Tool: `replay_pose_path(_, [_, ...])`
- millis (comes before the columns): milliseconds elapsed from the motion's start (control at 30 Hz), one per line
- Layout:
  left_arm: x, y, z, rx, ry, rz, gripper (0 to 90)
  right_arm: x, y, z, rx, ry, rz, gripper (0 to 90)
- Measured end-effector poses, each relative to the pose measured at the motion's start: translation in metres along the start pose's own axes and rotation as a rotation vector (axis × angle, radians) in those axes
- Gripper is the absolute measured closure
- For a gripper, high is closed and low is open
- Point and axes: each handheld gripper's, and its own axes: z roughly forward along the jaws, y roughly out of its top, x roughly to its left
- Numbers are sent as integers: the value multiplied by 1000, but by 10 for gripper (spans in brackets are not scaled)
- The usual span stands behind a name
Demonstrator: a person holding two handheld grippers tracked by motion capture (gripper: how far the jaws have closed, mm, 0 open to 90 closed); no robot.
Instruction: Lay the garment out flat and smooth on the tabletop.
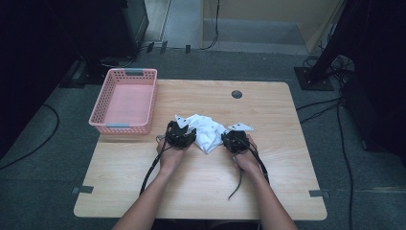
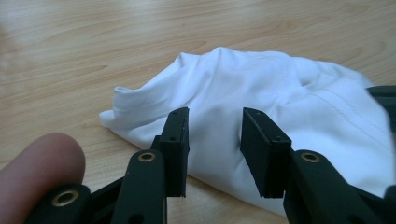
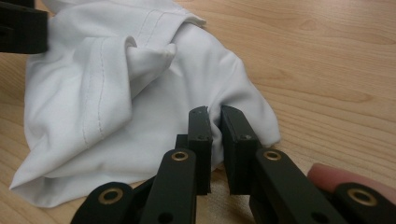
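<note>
My claws at the white cloth

My right claw [image 3: 215, 116] pinches the white cloth [image 3: 140, 93]. My left claw [image 2: 215, 123] is open, cloth just in front.

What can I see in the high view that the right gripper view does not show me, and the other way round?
High view alone: the pink basket at the table's left rear, both forearms, and the left hand-held gripper at the cloth's left edge. Right gripper view alone: the right hand-held gripper with its jaws pinching a fold of the white cloth, and the stitched hem. Both share the crumpled cloth on the wooden tabletop.
</note>
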Motion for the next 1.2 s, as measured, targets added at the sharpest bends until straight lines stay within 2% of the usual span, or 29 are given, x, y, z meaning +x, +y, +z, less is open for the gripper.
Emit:
replay_pose_path(33, [0, 0, 3, 7, 0, 0, 661, 0, 0, 0, 0, -1, -1, 840])
replay_pose_path(133, [0, -2, 8, 24, -3, 22, 802, 1, 0, 0, -1, -3, -4, 840])
replay_pose_path(167, [0, -2, 5, 34, -15, 49, 851, 1, 0, 0, 0, -8, -7, 839])
replay_pose_path(467, [16, -11, -17, 30, -71, 52, 869, 0, 0, 0, 3, -7, -17, 839])
replay_pose_path(500, [20, -15, -23, 29, -99, 46, 869, 0, 0, 0, 3, -6, -16, 838])
replay_pose_path(533, [20, -15, -23, 29, -99, 46, 869, 0, 0, 0, 3, -6, -16, 838])
replay_pose_path(567, [23, -19, -30, 27, -131, 45, 868, -1, 1, 0, 4, -13, -14, 838])
replay_pose_path(600, [23, -19, -30, 27, -131, 45, 868, -1, 1, 0, 4, -13, -14, 838])
replay_pose_path(700, [26, -26, -41, 21, -176, 41, 866, -3, 1, -1, 6, -29, -8, 836])
replay_pose_path(800, [27, -34, -49, 36, -192, 60, 871, -5, 1, -1, 6, -30, -1, 835])
replay_pose_path(833, [30, -39, -55, 40, -194, 57, 884, -6, 1, -2, 5, -57, 0, 833])
replay_pose_path(867, [30, -39, -55, 40, -194, 57, 875, -6, 1, -2, 5, -57, 0, 833])
replay_pose_path(933, [36, -40, -60, 34, -203, 11, 864, -10, 0, -3, 4, -87, 5, 832])
replay_pose_path(1033, [39, -35, -62, 7, -216, -39, 810, -14, -1, -5, -2, -71, 19, 831])
replay_pose_path(1100, [32, -28, -60, -6, -236, -42, 708, -14, -1, -5, -4, -76, 15, 830])
replay_pose_path(1200, [14, -17, -53, -24, -245, -22, 617, -12, -2, -5, -9, -85, 2, 829])
